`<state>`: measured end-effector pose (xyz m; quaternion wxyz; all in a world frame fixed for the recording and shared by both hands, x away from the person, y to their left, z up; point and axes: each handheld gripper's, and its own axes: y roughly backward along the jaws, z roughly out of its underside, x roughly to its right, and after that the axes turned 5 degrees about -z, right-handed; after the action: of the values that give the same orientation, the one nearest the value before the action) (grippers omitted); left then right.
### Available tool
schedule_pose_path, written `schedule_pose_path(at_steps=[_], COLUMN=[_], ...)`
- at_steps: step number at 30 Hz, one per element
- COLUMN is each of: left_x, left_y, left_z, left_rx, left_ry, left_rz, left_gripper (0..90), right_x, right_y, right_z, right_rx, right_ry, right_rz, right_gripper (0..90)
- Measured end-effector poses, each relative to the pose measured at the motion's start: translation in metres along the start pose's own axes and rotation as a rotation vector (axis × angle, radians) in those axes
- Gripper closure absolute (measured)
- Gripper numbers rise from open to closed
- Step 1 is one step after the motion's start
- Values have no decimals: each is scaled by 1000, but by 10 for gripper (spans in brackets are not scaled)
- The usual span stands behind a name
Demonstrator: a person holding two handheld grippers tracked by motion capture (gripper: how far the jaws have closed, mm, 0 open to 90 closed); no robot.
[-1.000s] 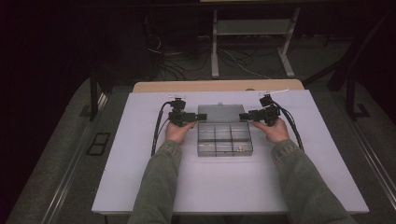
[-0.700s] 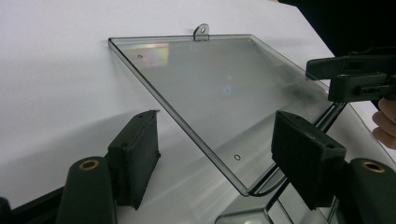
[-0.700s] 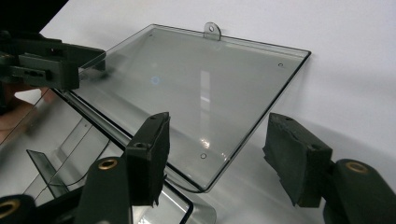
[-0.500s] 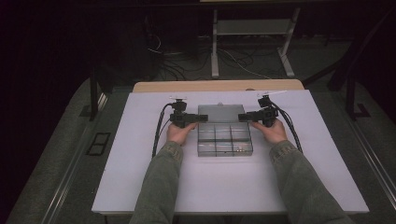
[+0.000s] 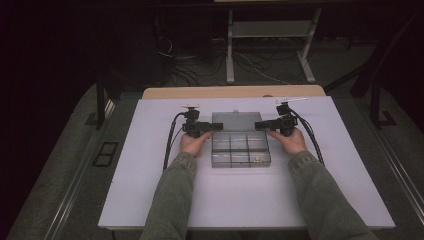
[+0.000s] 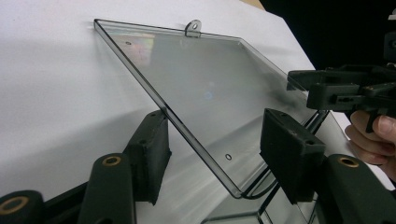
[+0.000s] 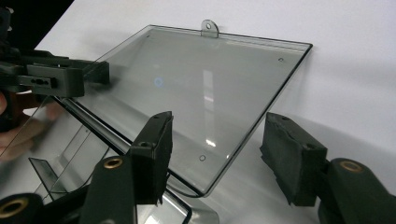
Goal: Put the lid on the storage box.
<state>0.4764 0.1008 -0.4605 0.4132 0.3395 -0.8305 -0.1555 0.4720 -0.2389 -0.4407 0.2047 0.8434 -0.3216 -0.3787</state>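
Clear plastic is the matter in hand: a compartment box [image 5: 240, 150] sits at the middle of the white table [image 5: 150, 190], its lid [image 5: 236, 121] swung open and lying back on the far side, long axis running across the table from one hand to the other; the left gripper [image 5: 212, 127] stands at the lid's left short edge and the right gripper [image 5: 260, 125] at its right short edge, each pointing inward toward the other, so neither hand is nearer than the other; in the left gripper view the lid [image 6: 205, 93] has its side edge running between the two black pads [image 6: 289, 158], and the pads stand apart from it on both sides, so the jaws are loose about the edge and have just been closing with the edge between them; in the right gripper view the lid [image 7: 210, 98] shows the same, its corner between the pads [image 7: 152, 154] with a gap on either side, unclenched, jaws narrowing only a little; the next move, I judge, turns on both pairs biting the opposite short edges near the hinge line, so the lid can be swung forward over the compartments evenly; a small tab [image 7: 209, 27] marks the lid's far long edge.
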Motion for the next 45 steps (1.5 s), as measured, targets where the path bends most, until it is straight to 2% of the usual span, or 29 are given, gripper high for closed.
schedule_pose_path(at_steps=[5,16,21,23,25,29,35,39,42,45], left_x=[1,7,10,11,13,16,20,23,25,24], left_y=[2,8,11,13,14,19,27,30,30,30], left_z=[0,-2,-3,-4,-4,-5,-3,-2,-2,-2], left_rx=[22,66,79,79,87,103,132,132,134,130], left_ry=[-2,-55,-82,-104,-104,-133,-155,-179,-181,-180], left_rz=[-6,-39,-36,-43,-43,-41,-31,-44,-53,-48], left_gripper=[458,555,608,614,642,676,755,767,766,763], right_x=[-2,-6,-7,-8,-8,-9,-13,-15,-17,-17], right_y=[0,3,5,5,7,9,15,18,19,19], right_z=[0,-1,-1,-1,-2,-1,0,2,4,5], right_rx=[4,6,11,10,12,12,19,26,33,40], right_ry=[7,23,37,35,50,53,83,100,121,122], right_rz=[9,12,-15,-19,-25,-28,-23,-17,-3,-2], right_gripper=[430,460,534,542,576,615,696,709,712,715])
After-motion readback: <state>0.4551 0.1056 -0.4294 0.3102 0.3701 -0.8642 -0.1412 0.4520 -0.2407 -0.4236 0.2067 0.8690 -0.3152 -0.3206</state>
